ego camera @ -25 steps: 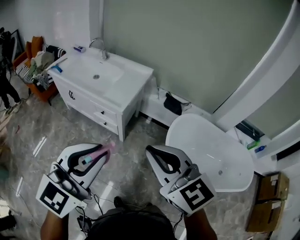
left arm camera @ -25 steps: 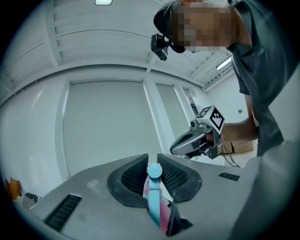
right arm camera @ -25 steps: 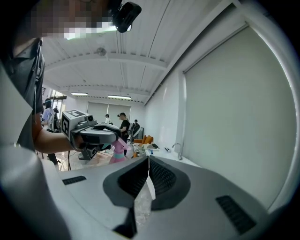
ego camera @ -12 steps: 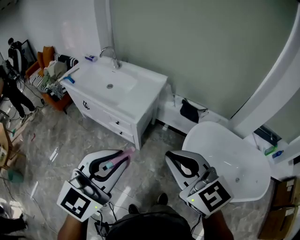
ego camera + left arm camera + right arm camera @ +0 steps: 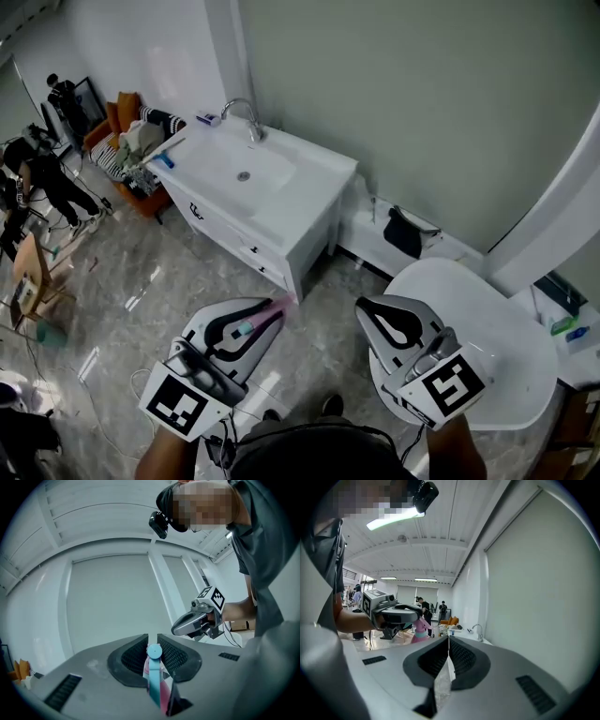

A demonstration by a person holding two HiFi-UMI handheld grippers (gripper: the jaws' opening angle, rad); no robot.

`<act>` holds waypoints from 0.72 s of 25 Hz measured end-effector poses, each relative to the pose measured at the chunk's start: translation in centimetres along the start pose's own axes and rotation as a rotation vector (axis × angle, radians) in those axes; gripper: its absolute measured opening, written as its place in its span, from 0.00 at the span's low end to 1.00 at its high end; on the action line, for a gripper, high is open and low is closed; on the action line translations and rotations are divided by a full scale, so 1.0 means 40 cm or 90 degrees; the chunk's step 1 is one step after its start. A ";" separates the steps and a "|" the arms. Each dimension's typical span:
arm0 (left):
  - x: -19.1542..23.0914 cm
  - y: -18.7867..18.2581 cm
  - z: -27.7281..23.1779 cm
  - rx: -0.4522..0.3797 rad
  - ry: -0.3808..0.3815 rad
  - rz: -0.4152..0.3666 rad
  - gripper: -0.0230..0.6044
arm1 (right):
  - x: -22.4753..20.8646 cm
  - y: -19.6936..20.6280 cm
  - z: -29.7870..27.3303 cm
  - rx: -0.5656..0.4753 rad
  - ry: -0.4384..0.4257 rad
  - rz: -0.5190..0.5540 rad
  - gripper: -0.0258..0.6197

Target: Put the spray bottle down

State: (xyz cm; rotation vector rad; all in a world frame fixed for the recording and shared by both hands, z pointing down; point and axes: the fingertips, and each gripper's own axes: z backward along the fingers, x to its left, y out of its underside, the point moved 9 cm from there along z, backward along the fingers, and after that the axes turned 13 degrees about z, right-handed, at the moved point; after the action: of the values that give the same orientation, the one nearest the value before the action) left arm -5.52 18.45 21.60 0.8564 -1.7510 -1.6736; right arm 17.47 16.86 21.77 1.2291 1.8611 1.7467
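Observation:
The spray bottle (image 5: 283, 304) is pink with a teal nozzle part and lies clamped lengthways in my left gripper (image 5: 268, 313), held in the air over the marble floor. In the left gripper view, the bottle's teal nozzle (image 5: 153, 651) and pink body stick up between the shut jaws of the left gripper (image 5: 152, 645). My right gripper (image 5: 371, 309) hovers to the right at the same height, jaws shut with nothing in them. The right gripper view shows that gripper (image 5: 449, 642) closed and, beyond it, the left gripper carrying the pink bottle (image 5: 421, 627).
A white vanity (image 5: 309, 202) with a basin and faucet (image 5: 246, 109) stands ahead against the green wall. A white oval tub (image 5: 487, 309) sits at right, a black bag (image 5: 404, 233) behind it. An orange seat with clothes (image 5: 131, 141) and people are at far left.
The head view has shifted, so the vanity and tub now sit further right and lower in frame. Both grippers keep their pose, the bottle still held in the left.

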 end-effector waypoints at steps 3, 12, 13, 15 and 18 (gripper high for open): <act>-0.010 -0.009 -0.011 0.000 -0.018 -0.006 0.13 | -0.024 0.001 0.008 -0.010 -0.009 0.006 0.05; 0.019 0.003 -0.022 -0.003 -0.019 -0.001 0.13 | -0.039 0.023 -0.024 0.007 -0.017 0.005 0.05; 0.030 0.006 -0.021 -0.004 -0.015 0.002 0.13 | -0.036 0.021 -0.036 0.010 -0.015 0.004 0.05; 0.055 0.013 -0.013 0.000 -0.004 0.003 0.13 | -0.025 0.011 -0.060 0.012 -0.011 0.001 0.05; 0.107 0.014 0.008 -0.003 0.007 0.009 0.13 | -0.006 -0.017 -0.104 0.011 0.001 0.004 0.05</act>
State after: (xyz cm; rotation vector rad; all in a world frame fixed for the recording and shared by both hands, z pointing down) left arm -8.54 15.37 22.01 0.8475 -1.7413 -1.6614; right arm 14.35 14.01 21.92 1.2408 1.8793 1.7393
